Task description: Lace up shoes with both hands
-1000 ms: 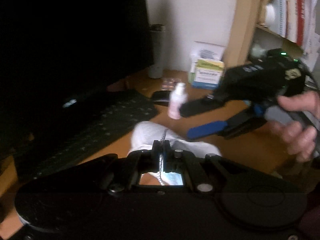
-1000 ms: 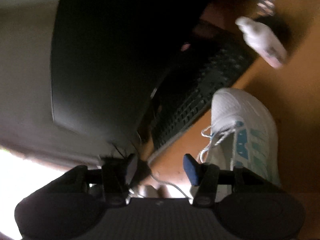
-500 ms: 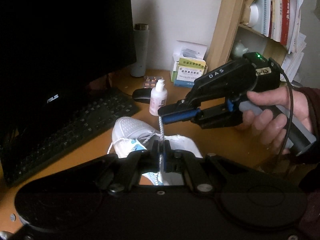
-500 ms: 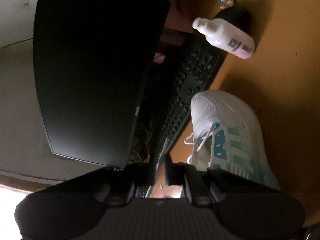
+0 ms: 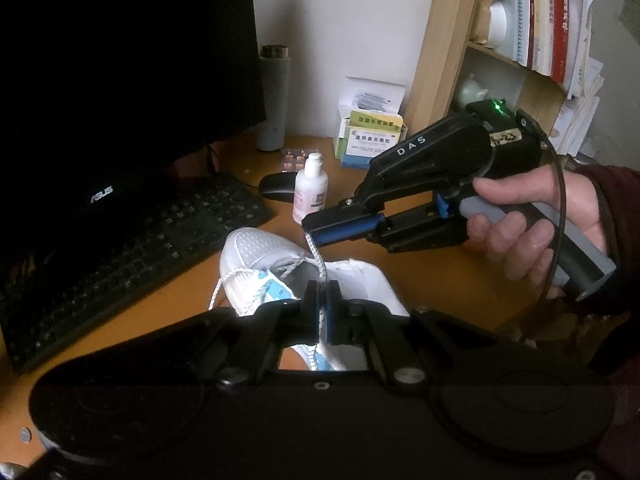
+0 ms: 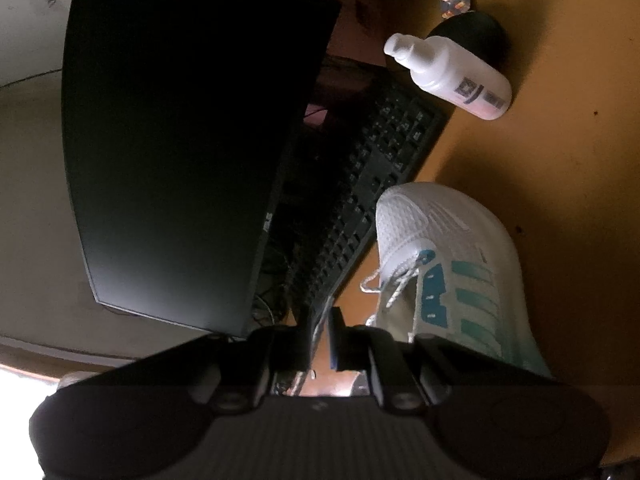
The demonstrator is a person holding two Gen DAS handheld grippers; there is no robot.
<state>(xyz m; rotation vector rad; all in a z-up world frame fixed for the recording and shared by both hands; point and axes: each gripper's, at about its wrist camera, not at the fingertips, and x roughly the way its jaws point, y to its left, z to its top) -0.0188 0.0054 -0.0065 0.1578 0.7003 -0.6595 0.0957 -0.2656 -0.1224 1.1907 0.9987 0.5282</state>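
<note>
Lace [image 5: 316,258] was clamped in both the left gripper [image 5: 322,312] and, apparently, the right gripper [image 5: 320,236] above the shoe [image 5: 256,252], awaiting threading through an eyelet.

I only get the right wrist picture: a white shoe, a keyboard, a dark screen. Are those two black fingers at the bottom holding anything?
Observer: Yes. The left wrist view shows the right gripper shut on the tip of a lace.
Operator: Where does it run from there?
Observer: Straight down into the left gripper, which is shut on it just above the shoe.
Operator: And what carries the gripper I look through?
Observer: A hand wrapped around its grey handle.
</note>
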